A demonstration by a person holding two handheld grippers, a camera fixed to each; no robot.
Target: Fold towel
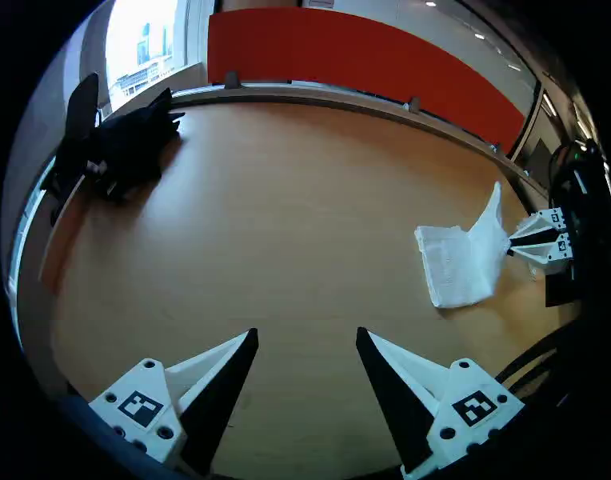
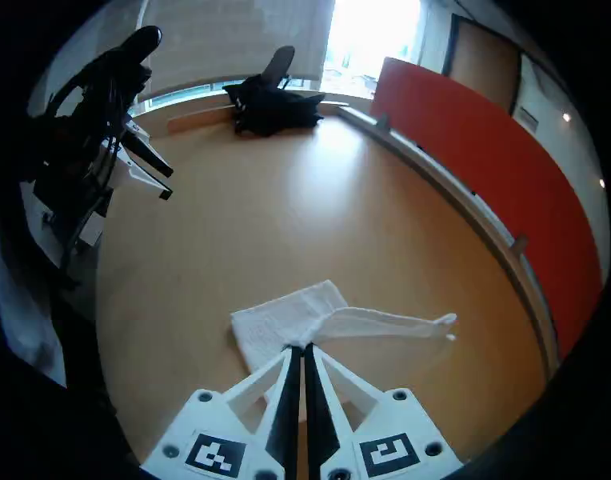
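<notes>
A white towel point(image 1: 457, 262) lies partly folded on the wooden table point(image 1: 289, 216), one flap lifted upright at its right side. My right gripper point(image 1: 515, 246) pinches that flap's edge at the far right of the left gripper view. In the right gripper view its fingers point(image 2: 304, 350) are shut on the towel point(image 2: 305, 322), whose raised strip stretches away to the right. My left gripper point(image 1: 305, 340) stands open low over bare table, well left of the towel; it also appears far off as the left gripper point(image 2: 165, 182) at the upper left.
A black bag or garment point(image 1: 129, 148) lies in the table's far corner by a dark chair point(image 1: 80, 108) and the window. A red partition point(image 1: 361, 60) runs behind the table's far edge. Dark equipment and cables point(image 2: 81, 136) surround the hand holding the left gripper.
</notes>
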